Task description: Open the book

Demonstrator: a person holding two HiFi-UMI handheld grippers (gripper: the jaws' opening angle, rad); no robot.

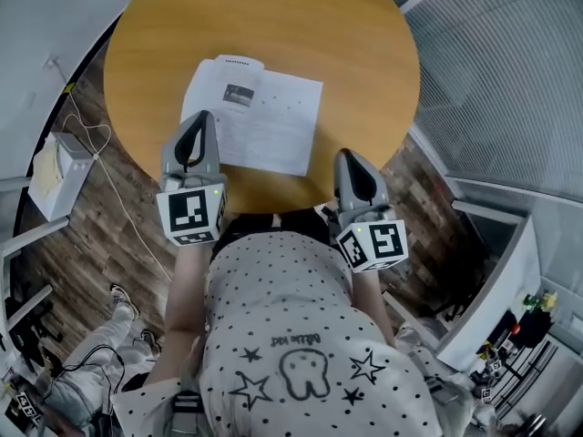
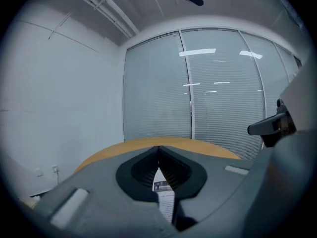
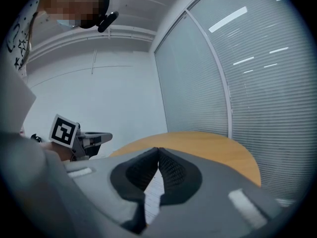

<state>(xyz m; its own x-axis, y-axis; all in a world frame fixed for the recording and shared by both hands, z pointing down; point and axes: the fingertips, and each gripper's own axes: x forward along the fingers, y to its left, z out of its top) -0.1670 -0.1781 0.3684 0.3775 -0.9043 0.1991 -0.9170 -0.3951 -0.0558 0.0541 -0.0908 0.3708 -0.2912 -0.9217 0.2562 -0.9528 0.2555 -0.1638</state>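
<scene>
A thin white book (image 1: 255,112) lies flat on the round wooden table (image 1: 273,16), with printed pages and a small dark picture facing up. My left gripper (image 1: 202,119) hovers above the book's near left corner, its jaws shut with nothing between them. In the left gripper view the tips (image 2: 158,148) meet, and a strip of the book (image 2: 166,200) shows through the gap below them. My right gripper (image 1: 344,156) is just off the book's near right corner, over the table's front edge. It is shut and empty (image 3: 158,149), with a sliver of page (image 3: 153,190) below.
A white box (image 1: 59,176) with a trailing cable (image 1: 118,198) sits on the wooden floor to the left of the table. Blinds on glass walls (image 1: 510,80) curve round the right side. Someone's shoes (image 1: 123,299) show at the lower left.
</scene>
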